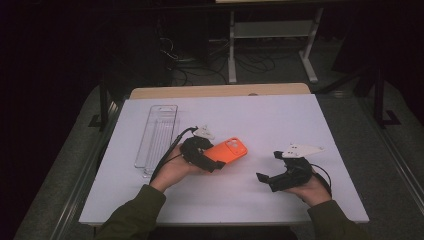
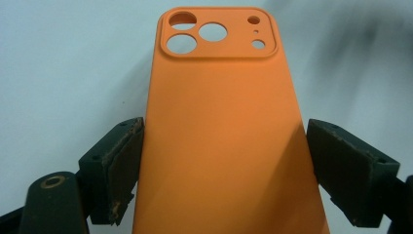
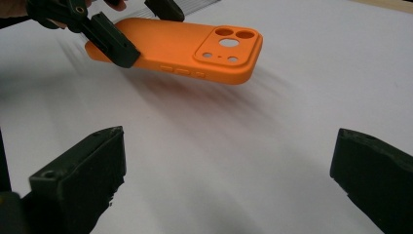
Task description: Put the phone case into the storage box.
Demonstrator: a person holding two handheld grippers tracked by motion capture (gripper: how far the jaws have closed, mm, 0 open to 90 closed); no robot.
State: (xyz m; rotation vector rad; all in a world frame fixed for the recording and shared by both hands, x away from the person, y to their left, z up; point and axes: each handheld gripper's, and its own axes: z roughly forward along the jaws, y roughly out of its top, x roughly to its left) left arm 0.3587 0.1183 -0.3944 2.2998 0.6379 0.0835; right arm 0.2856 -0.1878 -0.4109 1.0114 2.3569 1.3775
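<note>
A big white board point(image 1: 280, 115) is seen across the middle of the high view, laid on a wooden table point(image 1: 220, 91) whose edge shows at the top of the board. A clear plastic tray point(image 1: 157, 137) is laid on the board at the left of the middle. Just right of the tray, near the middle of the frame, an orange phone case point(image 1: 228, 150) is held up off the board. It is clamped across its two long sides by the left gripper point(image 1: 212, 161), and in the left gripper view a black pad point(image 2: 124, 165) is pressed on each side of the case point(image 2: 219, 146). The camera holes of the case are seen at the top of that view. In the right gripper view the case point(image 3: 195, 46) is seen in the upper left, raised above the board, with a dark shadow under it. The right gripper point(image 1: 267, 170) is kept at the lower right of the high view, near the case but apart from it. Its fingers point(image 3: 83, 175) are spread wide, and nothing is held between them. The step in hand looks like the lifting of the case. Next, the case may need to be carried over to the tray or passed to the open gripper, so a firm squeeze and a slow, level move are called for.
</note>
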